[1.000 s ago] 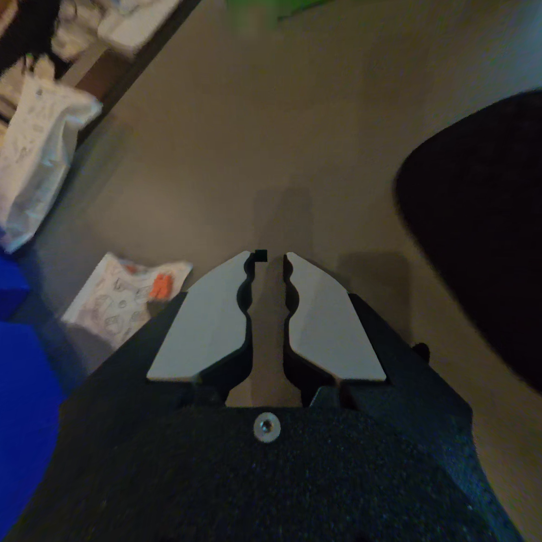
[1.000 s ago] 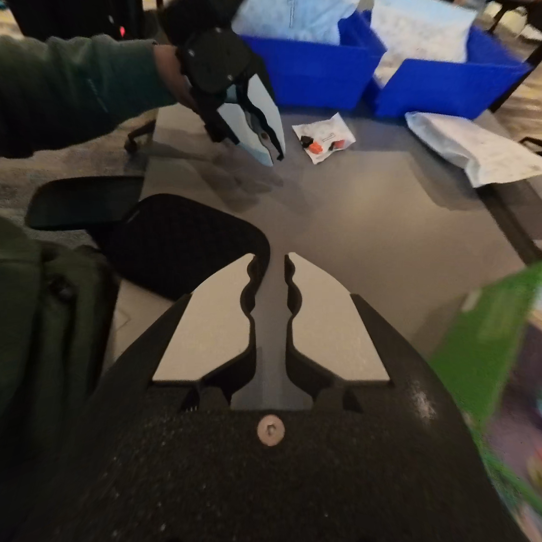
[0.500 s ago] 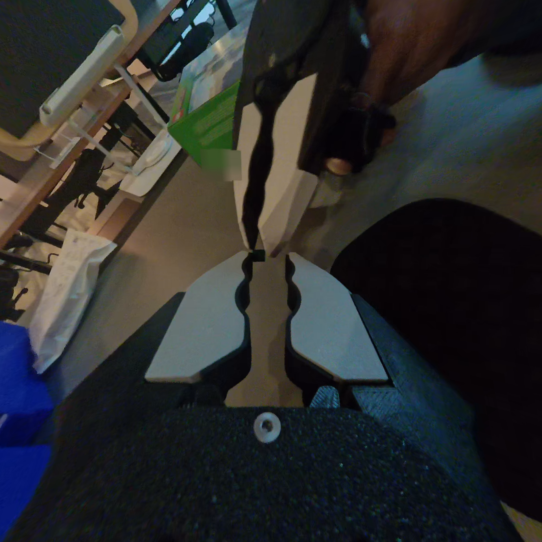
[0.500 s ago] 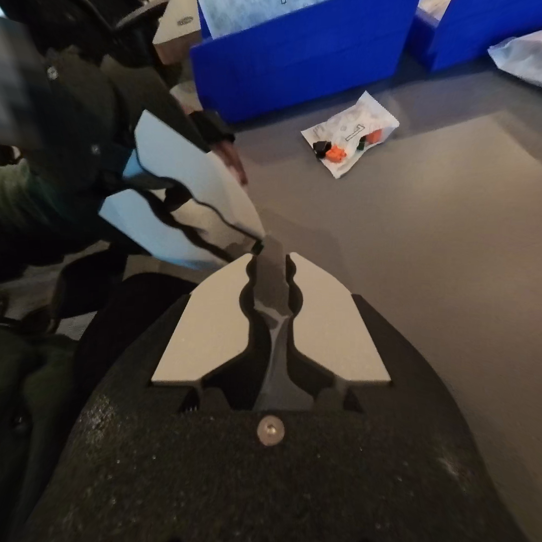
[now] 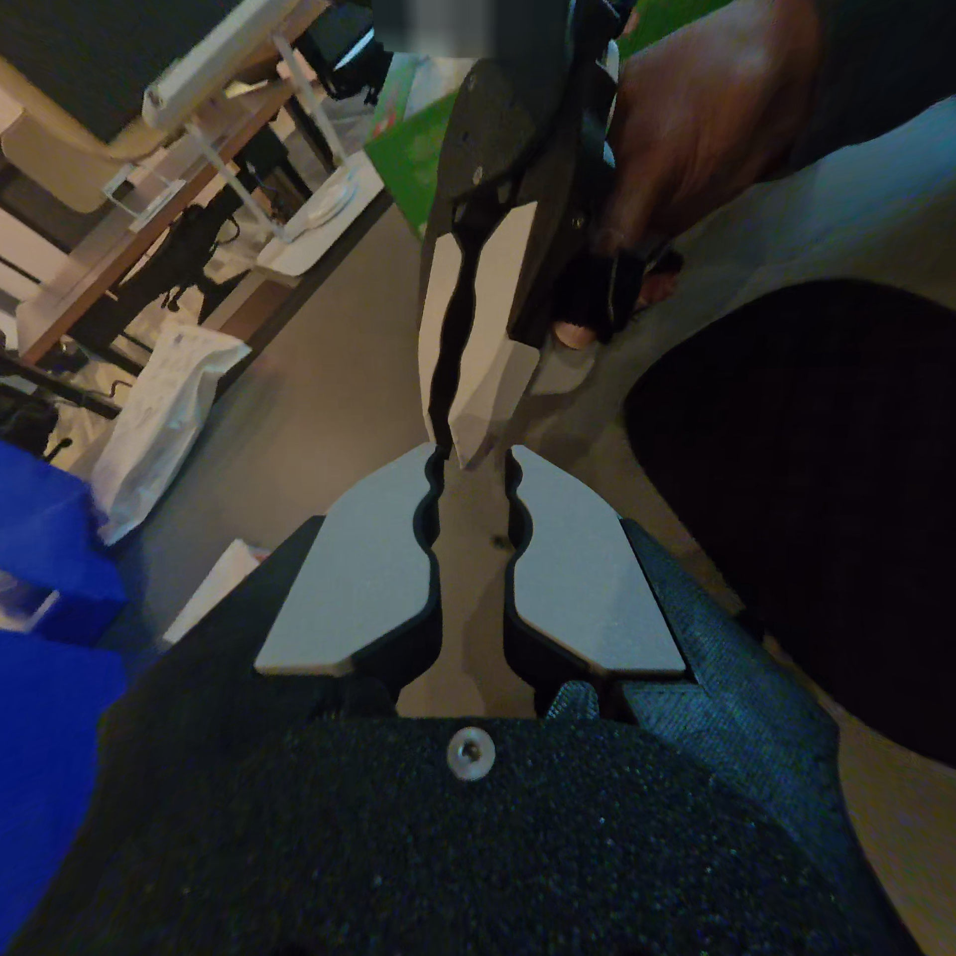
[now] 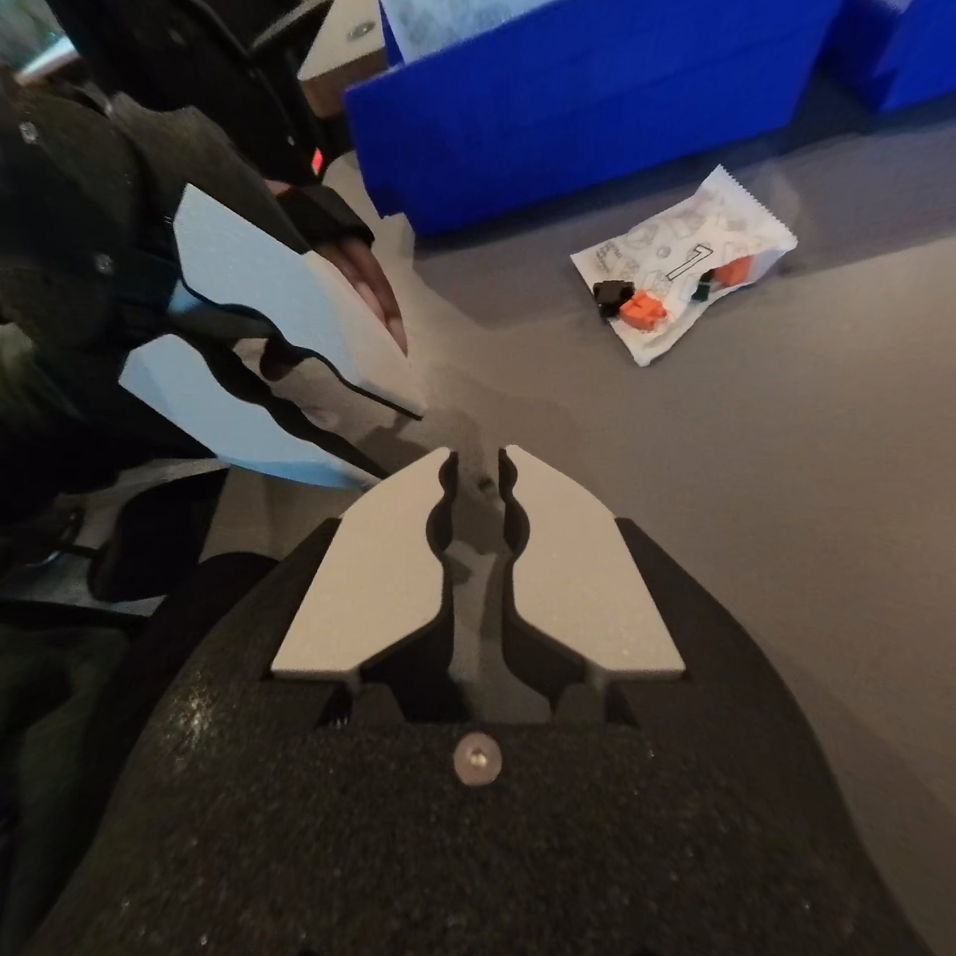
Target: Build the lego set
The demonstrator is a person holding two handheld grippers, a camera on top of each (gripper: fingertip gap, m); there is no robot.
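Observation:
A tiny dark lego piece [image 5: 497, 541] lies on the grey table [image 6: 750, 517]; it also shows in the right wrist view [image 6: 483, 484], seen through the gap between my right fingers. My left gripper [image 5: 473, 452] is open and empty above it. My right gripper [image 6: 477, 452] has a narrow gap and nothing in it. The two grippers meet tip to tip: the right one [image 5: 450, 455] comes down from the top in the left wrist view, and the left one [image 6: 401, 445] comes in from the left in the right wrist view.
A small white bag with orange and black pieces [image 6: 683, 279] lies at the back right, in front of blue bins [image 6: 595, 103]. A dark rounded pad [image 5: 802, 491] is to the right, with a green box [image 5: 408, 150], a white bag [image 5: 160, 419] and a blue bin [image 5: 46, 543] around. My left and right fingertips are right by each other.
The grippers came together tip to tip. The tiny dark piece was at my left fingertip before; it now lies on the table. My right jaws have narrowed and my left jaws have opened slightly.

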